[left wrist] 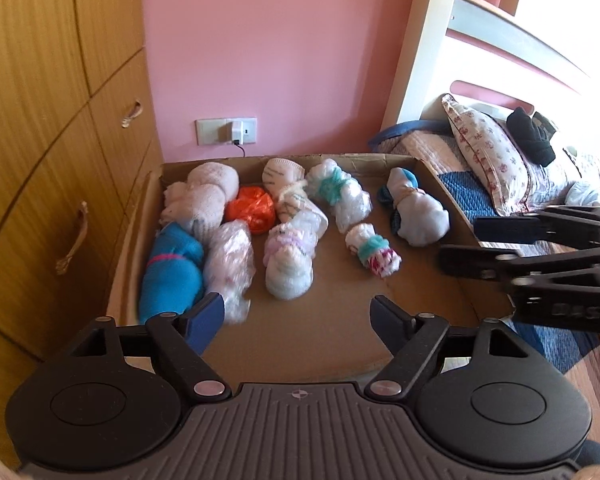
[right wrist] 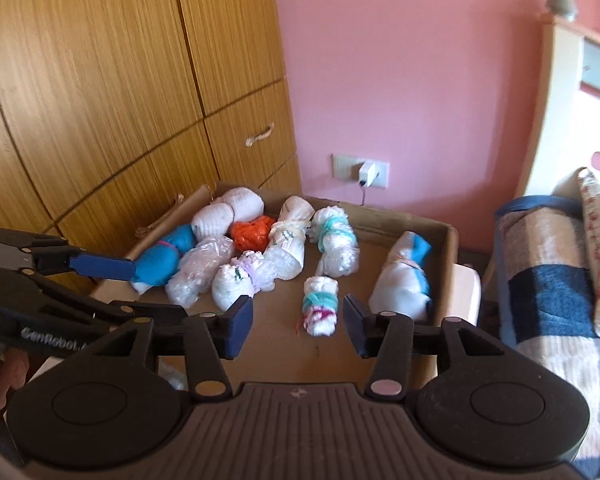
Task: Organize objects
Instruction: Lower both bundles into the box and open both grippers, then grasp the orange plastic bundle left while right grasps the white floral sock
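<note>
A shallow cardboard box (left wrist: 340,320) holds several rolled sock bundles. Among them are a blue one (left wrist: 172,272), an orange one (left wrist: 250,208), a small white one with a teal band (left wrist: 374,254) and a white-and-blue one (left wrist: 416,212). My left gripper (left wrist: 298,320) hangs open over the box's near left part, nothing between its fingers. My right gripper (right wrist: 298,328) is open too. The small teal-banded bundle (right wrist: 320,312) lies on the box floor just beyond its tips, untouched. Each gripper shows in the other's view: the right gripper (left wrist: 458,242) and the left gripper (right wrist: 156,292).
A wooden wardrobe (left wrist: 40,140) with drawer handles stands close along the box's left side. Behind it is a pink wall with a socket and charger (left wrist: 236,130). A bed with a quilt, a floral pillow (left wrist: 488,148) and a black garment (left wrist: 530,134) borders the right.
</note>
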A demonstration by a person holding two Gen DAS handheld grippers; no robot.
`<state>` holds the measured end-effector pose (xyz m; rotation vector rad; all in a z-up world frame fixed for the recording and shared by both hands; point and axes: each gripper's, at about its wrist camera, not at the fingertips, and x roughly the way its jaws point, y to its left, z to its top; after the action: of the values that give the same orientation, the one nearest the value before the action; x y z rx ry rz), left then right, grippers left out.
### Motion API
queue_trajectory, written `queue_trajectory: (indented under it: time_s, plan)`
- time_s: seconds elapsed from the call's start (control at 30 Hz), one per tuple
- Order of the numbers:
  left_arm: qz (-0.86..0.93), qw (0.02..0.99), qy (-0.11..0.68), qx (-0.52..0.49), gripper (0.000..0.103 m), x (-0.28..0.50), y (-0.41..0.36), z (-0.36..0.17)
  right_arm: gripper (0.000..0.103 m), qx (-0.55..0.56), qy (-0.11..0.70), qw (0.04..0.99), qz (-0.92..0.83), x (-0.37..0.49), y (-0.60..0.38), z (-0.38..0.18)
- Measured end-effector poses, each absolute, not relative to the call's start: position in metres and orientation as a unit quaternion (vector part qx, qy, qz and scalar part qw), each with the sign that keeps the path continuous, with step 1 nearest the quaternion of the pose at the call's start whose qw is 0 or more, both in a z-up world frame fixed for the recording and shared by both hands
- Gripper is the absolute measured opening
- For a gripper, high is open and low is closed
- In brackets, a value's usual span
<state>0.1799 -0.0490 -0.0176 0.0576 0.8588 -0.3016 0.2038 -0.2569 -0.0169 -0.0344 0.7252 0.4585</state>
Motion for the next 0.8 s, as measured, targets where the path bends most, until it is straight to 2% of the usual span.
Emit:
queue_trajectory:
  time_s: [0.17,0.23,0.3,0.4,0.6,0.8]
  plan:
    - [-0.132,0.904,0.406,0.022,0.087,0.141,-0.034,-0.014,0.058,0.000,0.326,0.925,0.196,0.152,-0.278,-0.014]
    - [-0.121,0.905,0.407,0.026,0.092,0.123,-0.028,-0.018,0.063,0.005,0.322,0.930,0.178,0.129,-0.285,-0.022]
    - [-0.117,0.902,0.414,0.031,0.092,0.106,-0.024,-0.027,0.064,0.018,0.327,0.930,0.166,0.112,-0.292,-0.033]
    - [-0.110,0.895,0.432,0.025,0.095,0.086,-0.016,-0.043,0.070,0.031,0.338,0.927,0.156,0.090,-0.289,-0.053]
    - [-0.093,0.886,0.453,0.037,0.097,0.049,-0.013,-0.071,0.070,0.038,0.351,0.924,0.149,0.069,-0.276,-0.082]
    - [-0.085,0.885,0.456,0.044,0.099,0.032,-0.013,-0.085,0.071,0.039,0.341,0.927,0.151,0.067,-0.274,-0.084]
